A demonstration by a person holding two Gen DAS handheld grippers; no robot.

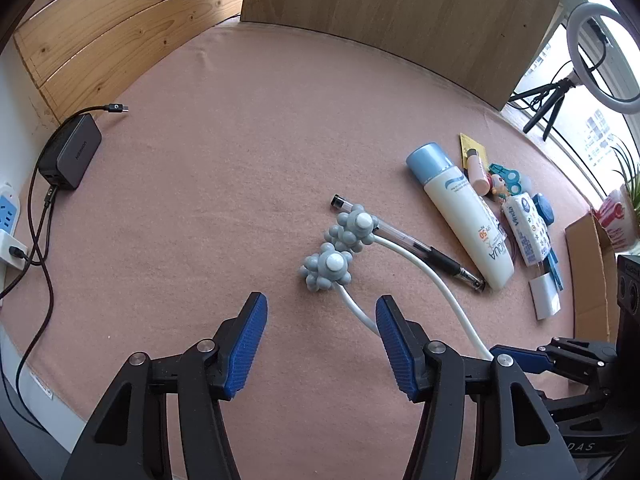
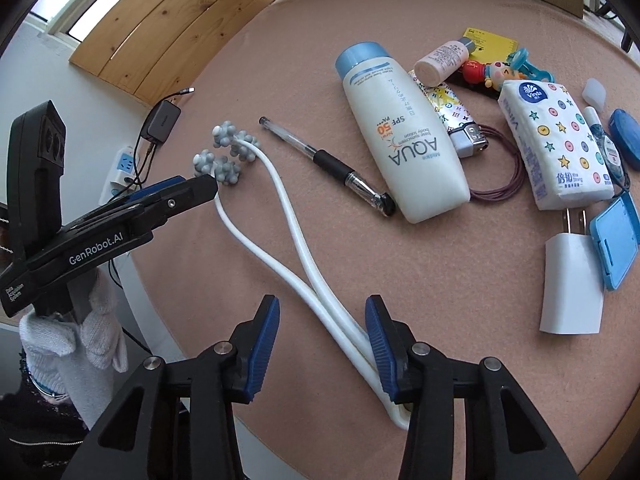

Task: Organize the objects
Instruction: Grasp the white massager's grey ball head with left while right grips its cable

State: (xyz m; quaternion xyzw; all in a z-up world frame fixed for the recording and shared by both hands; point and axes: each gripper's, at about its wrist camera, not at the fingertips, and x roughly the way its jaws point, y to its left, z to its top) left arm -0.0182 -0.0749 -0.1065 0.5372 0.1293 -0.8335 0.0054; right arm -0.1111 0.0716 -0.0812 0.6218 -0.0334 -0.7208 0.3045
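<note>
I have the massager (image 2: 276,216) lying on the pink cloth (image 1: 248,128), knobbed heads (image 1: 340,248) far from me, its two white stems running back toward me and joining at a bend under my right claw (image 2: 322,332). That claw straddles the stems near the bend; its right pad looks to touch them, the left stands clear, so not clamped. My left claw (image 1: 320,332) is open beside the nearer stem, just short of the heads. The right is better placed to lift.
</note>
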